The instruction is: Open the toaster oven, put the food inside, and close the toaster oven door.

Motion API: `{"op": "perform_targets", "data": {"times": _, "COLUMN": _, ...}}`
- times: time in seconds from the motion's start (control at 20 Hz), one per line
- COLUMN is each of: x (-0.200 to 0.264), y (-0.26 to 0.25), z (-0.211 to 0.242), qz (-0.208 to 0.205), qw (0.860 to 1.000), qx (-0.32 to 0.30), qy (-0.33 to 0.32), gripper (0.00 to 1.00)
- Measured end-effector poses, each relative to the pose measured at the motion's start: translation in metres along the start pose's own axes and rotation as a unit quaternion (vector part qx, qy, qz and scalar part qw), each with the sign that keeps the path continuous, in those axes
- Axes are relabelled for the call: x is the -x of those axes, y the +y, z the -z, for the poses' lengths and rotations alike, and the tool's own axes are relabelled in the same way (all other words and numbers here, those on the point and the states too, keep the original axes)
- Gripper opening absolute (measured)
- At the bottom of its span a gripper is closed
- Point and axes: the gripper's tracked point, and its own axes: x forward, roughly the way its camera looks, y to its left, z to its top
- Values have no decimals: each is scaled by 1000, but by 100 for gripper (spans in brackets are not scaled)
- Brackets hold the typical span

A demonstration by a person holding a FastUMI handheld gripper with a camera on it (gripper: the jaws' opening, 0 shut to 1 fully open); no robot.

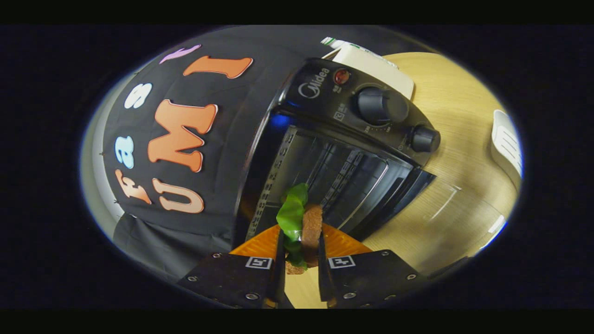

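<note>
We look from the gripper [300, 241], forward along its fingers, tilted, close to the open toaster oven [338, 153] on the wooden table [459, 185]; the booth wall is left.

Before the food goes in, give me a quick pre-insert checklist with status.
1. Grip: gripper shut on the food, both fingers pressing its sides: ok.
2. Toaster oven door open, cavity showing: ok.
3. Food lined up with the opening, just ahead of the fingers: ok.
4. Rack inside free of other items: cannot tell, interior is dark.
5. Green leaf sticking out beyond the fingers, may snag on the cavity edge: not ok.
6. Oven switched off: cannot tell from the knobs.
</note>
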Motion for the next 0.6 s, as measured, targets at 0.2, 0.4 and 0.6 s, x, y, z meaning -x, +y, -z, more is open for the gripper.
{"op": "perform_targets", "data": {"times": 0.2, "x": -16, "y": 6, "z": 6, "qz": -3, "qw": 999, "qx": -6, "qy": -32, "gripper": 30}}
{"op": "perform_targets", "data": {"times": 0.4, "x": -28, "y": 8, "z": 10, "qz": 1, "qw": 998, "qx": -10, "qy": -55, "gripper": 30}}
{"op": "perform_targets", "data": {"times": 0.6, "x": -38, "y": -4, "z": 4, "qz": 34, "qw": 998, "qx": -23, "qy": -56, "gripper": 43}}
